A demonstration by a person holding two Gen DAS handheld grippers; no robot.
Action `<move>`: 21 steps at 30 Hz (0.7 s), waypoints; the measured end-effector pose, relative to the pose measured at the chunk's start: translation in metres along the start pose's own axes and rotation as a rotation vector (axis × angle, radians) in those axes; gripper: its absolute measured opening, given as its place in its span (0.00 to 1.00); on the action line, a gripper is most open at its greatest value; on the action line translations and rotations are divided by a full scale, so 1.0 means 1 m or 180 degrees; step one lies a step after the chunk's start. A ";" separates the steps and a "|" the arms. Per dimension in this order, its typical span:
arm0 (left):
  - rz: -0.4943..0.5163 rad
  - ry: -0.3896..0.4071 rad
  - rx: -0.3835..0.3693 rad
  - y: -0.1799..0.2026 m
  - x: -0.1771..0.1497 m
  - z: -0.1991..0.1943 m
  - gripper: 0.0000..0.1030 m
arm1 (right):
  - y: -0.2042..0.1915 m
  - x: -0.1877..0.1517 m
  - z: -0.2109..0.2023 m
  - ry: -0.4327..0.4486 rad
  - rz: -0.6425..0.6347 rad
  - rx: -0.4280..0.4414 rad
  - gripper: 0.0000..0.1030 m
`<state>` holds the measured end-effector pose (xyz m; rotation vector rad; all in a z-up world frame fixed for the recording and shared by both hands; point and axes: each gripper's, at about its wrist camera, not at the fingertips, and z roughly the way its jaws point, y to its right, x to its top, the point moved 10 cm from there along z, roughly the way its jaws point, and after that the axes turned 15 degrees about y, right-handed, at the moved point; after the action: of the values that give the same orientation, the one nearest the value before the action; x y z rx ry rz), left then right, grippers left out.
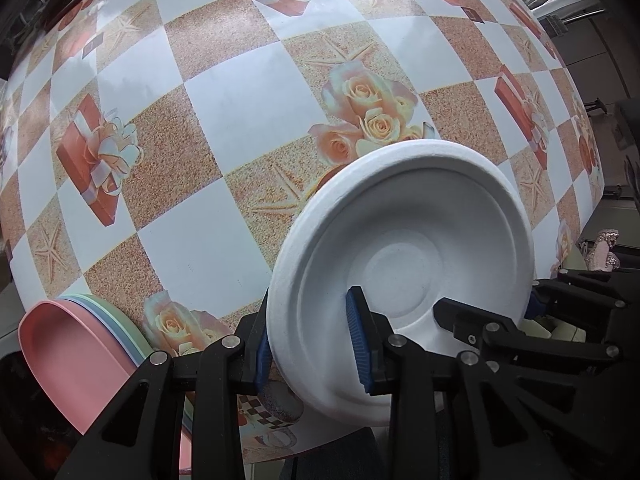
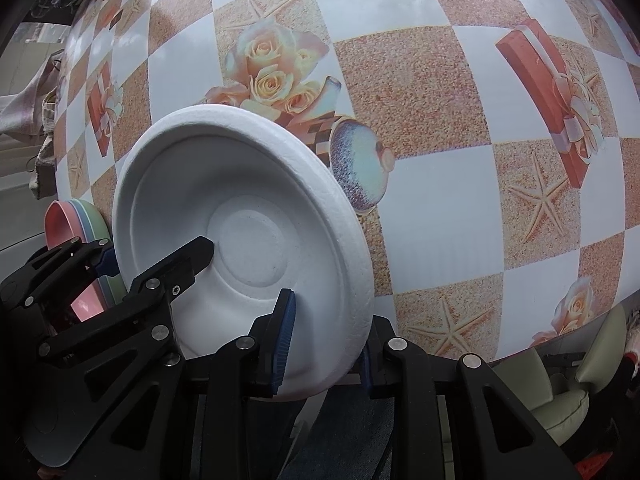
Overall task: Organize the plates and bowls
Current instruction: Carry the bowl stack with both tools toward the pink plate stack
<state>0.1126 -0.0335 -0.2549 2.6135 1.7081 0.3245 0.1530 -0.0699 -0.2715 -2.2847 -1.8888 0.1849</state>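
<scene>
L gripper (image 1: 314, 354) & R gripper (image 2: 324, 350) both clamping rim of white foam bowl (image 1: 404, 240), tilted above patterned tablecloth (image 1: 240, 92). Pastel plate stack (image 1: 80, 340) sitting left of bowl.

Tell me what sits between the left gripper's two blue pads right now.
The rim of the white foam plate: the left gripper is shut on it, one pad inside the plate, one behind. The left wrist view shows this.
</scene>
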 end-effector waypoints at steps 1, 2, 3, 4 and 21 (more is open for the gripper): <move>0.0005 0.0001 -0.0001 0.000 0.000 0.000 0.34 | -0.001 0.000 0.000 -0.0001 -0.0018 -0.0011 0.28; 0.0003 -0.0002 -0.0005 -0.001 -0.001 0.000 0.34 | -0.001 0.000 0.000 -0.0005 -0.0025 -0.0018 0.28; -0.0002 -0.0004 -0.0003 -0.001 -0.001 0.000 0.34 | -0.002 0.000 0.000 -0.0009 -0.0032 -0.0022 0.28; -0.0010 -0.0005 -0.0001 -0.002 -0.001 -0.001 0.34 | -0.003 0.000 0.000 -0.0010 -0.0044 -0.0027 0.28; -0.0354 0.0369 0.0151 -0.054 0.009 -0.052 0.34 | -0.070 0.020 -0.029 0.0207 -0.0567 -0.0042 0.28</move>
<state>0.0581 -0.0096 -0.2084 2.5657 1.9108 0.4469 0.0952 -0.0387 -0.2277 -2.0887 -2.0513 0.0739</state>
